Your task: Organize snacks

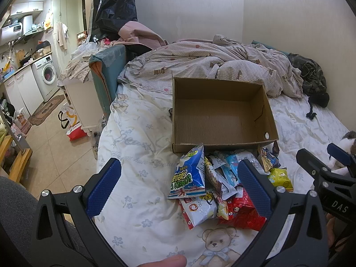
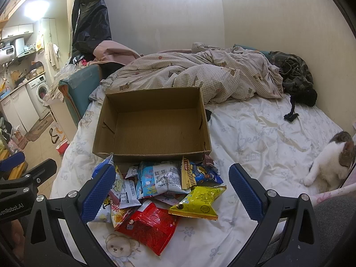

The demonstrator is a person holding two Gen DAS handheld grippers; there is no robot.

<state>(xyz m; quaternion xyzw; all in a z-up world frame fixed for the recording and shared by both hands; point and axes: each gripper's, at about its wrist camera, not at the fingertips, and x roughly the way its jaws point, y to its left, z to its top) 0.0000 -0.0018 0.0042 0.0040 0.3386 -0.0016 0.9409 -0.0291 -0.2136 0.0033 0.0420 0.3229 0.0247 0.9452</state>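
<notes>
We log the scene left to right. Far left, a kitchen strip with a washing machine (image 1: 48, 73) under the desk-height worktop. The bed (image 1: 138, 133) fills the rest, under a white sheet printed with bears and small flowers.

Left tongs (image 1: 179, 183): blue ribbed pads spread wide, nothing between them, hovering over the near left edge of the snack pile. A fingertip shows at the bottom edge of the left wrist view.

Cardboard box (image 2: 153, 120): open top, bare corrugated floor, sitting flat on the sheet. Its near wall touches the pile.

Snack packets (image 2: 160, 189): a loose overlapping heap just in front of the box, none inside it. We note a blue-and-white pouch (image 1: 191, 173) leaning up against the box wall, a pale blue and white pack (image 2: 163, 178) in the middle, a glossy red bag (image 2: 148, 224) nearest us, and a yellow pillow pack (image 2: 198, 202) on the right edge, lying flat.

Right tongs (image 2: 171, 191): also wide apart and empty, above the pile.

Behind the box, a rumpled checked duvet (image 2: 200, 73). Far right, a white and grey cat (image 2: 331, 162) on the sheet, well apart from the pile.
</notes>
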